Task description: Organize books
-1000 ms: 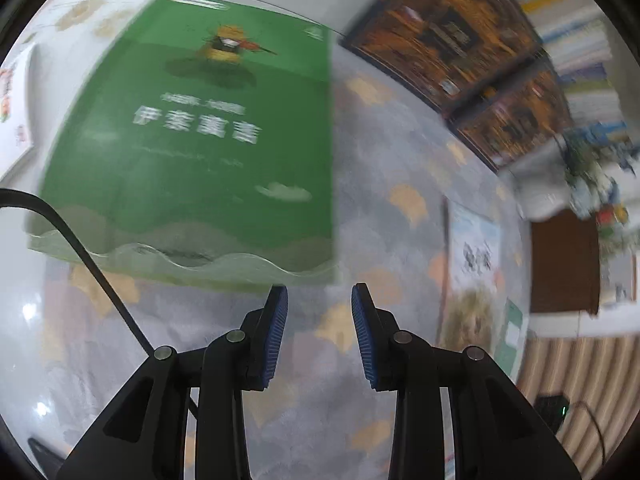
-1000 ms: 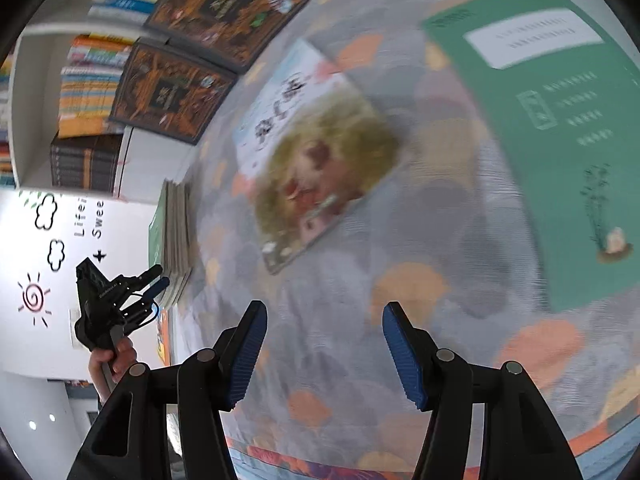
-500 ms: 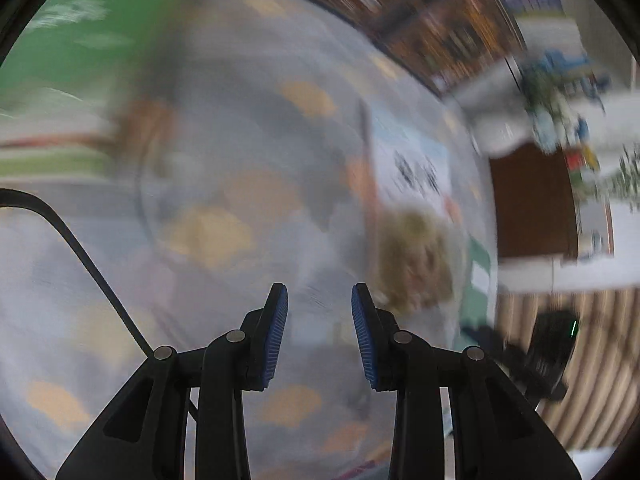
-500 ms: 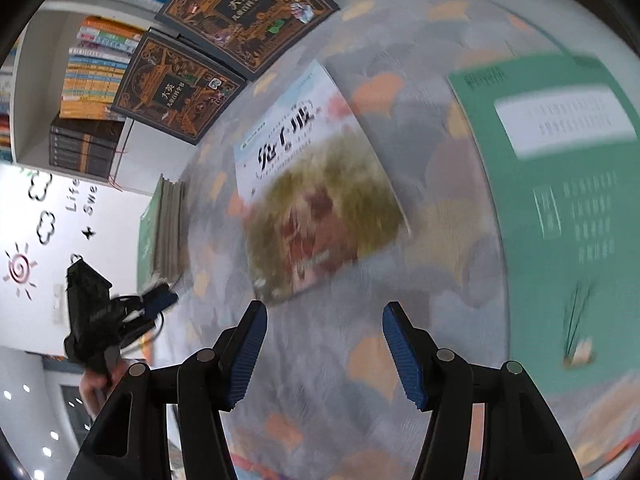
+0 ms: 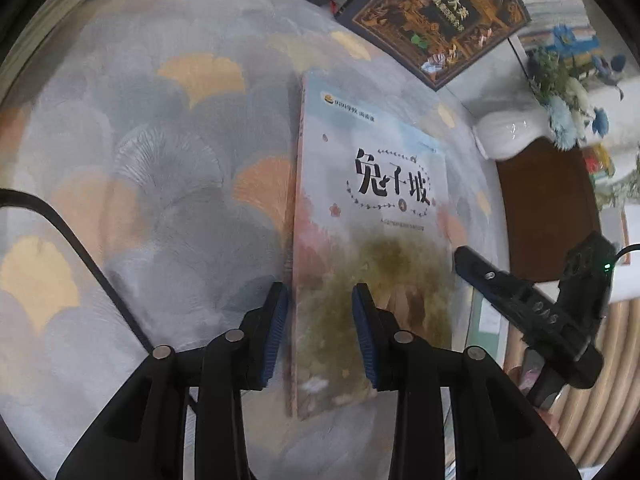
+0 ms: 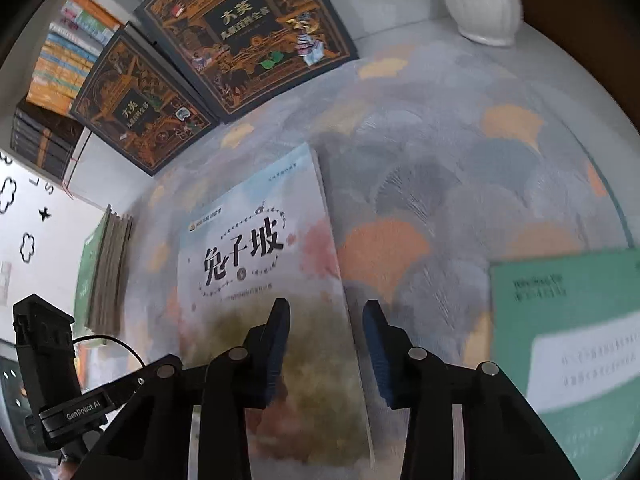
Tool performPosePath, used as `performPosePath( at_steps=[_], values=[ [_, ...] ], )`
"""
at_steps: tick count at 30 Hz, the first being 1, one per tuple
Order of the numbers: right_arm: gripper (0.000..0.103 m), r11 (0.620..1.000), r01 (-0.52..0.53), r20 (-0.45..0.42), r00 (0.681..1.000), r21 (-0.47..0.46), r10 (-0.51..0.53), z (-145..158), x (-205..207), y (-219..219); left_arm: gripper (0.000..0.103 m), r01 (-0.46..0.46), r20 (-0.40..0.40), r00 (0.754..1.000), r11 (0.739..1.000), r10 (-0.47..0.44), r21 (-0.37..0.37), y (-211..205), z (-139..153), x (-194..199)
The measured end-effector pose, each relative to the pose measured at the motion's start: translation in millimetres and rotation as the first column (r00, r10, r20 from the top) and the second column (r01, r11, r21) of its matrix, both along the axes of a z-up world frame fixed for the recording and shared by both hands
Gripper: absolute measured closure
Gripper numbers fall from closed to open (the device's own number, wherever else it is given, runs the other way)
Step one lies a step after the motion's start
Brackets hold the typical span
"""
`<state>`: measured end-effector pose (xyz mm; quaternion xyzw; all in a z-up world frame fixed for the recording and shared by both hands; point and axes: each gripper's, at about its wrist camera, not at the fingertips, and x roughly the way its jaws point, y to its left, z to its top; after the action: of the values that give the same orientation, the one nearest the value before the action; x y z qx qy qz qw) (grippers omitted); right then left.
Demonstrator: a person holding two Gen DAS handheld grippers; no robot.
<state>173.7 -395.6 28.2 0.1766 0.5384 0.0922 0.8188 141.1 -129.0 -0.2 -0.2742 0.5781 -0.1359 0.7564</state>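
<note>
The pale paperback storybook with a watercolour cover and black title lettering point(image 5: 372, 248) lies flat on the bench, on a grey cloth printed with orange and yellow ginkgo leaves point(image 5: 160, 168), its long axis running away from both cameras toward the two dark ornate hardcovers point(image 6: 224, 52) leaning at the back.

The left hand-held gripper point(image 5: 320, 332) points steeply down and straddles the book's spine edge: its left finger hangs over the cloth just beside the spine, its right finger over the cover. Its jaws have just been opening a little; nothing is pinched, and the pads do not press on the book.

The right hand-held gripper point(image 6: 326, 346) mirrors this at the opposite long edge, left finger over the cover and right finger over the cloth. Its jaws have just been closing, yet they stand apart with only the book's edge below the gap, so it grasps nothing.

Both hands look about equally near the near end of the book, one on each side. I judge the coming move turns on lowering onto those two long edges to lift it. A teal-covered book point(image 6: 568, 344) lies well apart, to the right.
</note>
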Motion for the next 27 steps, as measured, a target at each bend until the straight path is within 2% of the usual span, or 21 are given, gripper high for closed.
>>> performPosePath(
  at_steps=[1, 3, 6, 10, 15, 19, 22, 27],
  values=[
    [0.065, 1.0, -0.016, -0.005, 1.0, -0.004, 0.016, -3.5, 0.8, 3.1, 0.055, -0.011, 0.014, 1.0, 1.0, 0.011, -0.026, 0.5, 0.5, -2.5],
    [0.065, 0.998, -0.049, 0.014, 0.999, -0.029, 0.049, -3.3, -2.3, 10.7, 0.05, -0.03, 0.028, 0.999, 0.998, 0.032, -0.063, 0.3, 0.5, -6.6],
    [0.064, 0.995, -0.077, 0.019, 0.997, -0.066, 0.078, -3.4, -11.4, 16.8, 0.05, -0.017, 0.049, 0.999, 0.999, 0.019, -0.043, -2.8, 3.1, -14.3],
    [0.064, 0.997, -0.075, -0.015, 0.997, 0.002, 0.075, -6.3, -30.3, 11.9, 0.05, -0.018, 0.037, 0.999, 0.996, 0.021, -0.091, 7.0, 3.8, -39.2],
    [0.063, 0.991, -0.135, -0.037, 0.99, 0.02, 0.136, -8.7, -79.7, 25.4, 0.05, -0.043, -0.014, 0.999, 0.989, 0.041, -0.14, 23.1, 0.8, -101.9],
    [0.06, 0.975, -0.224, -0.057, 0.973, -0.011, 0.223, -10.7, -123.9, 40.2, 0.05, -0.055, -0.058, 0.997, 0.983, 0.046, -0.174, 31.7, 0.3, -152.1],
    [0.06, 0.962, -0.274, -0.1, 0.957, -0.002, 0.272, -11.6, -144.5, 41.5, 0.05, -0.094, -0.073, 0.994, 0.977, 0.082, -0.191, 35.2, -0.8, -178.9],
    [0.061, 0.948, -0.316, -0.146, 0.937, 0.021, 0.316, -14.9, -169.7, 37.3, 0.05, -0.167, -0.058, 0.985, 0.972, 0.16, -0.166, 34.3, -0.8, -199.4]
  ],
)
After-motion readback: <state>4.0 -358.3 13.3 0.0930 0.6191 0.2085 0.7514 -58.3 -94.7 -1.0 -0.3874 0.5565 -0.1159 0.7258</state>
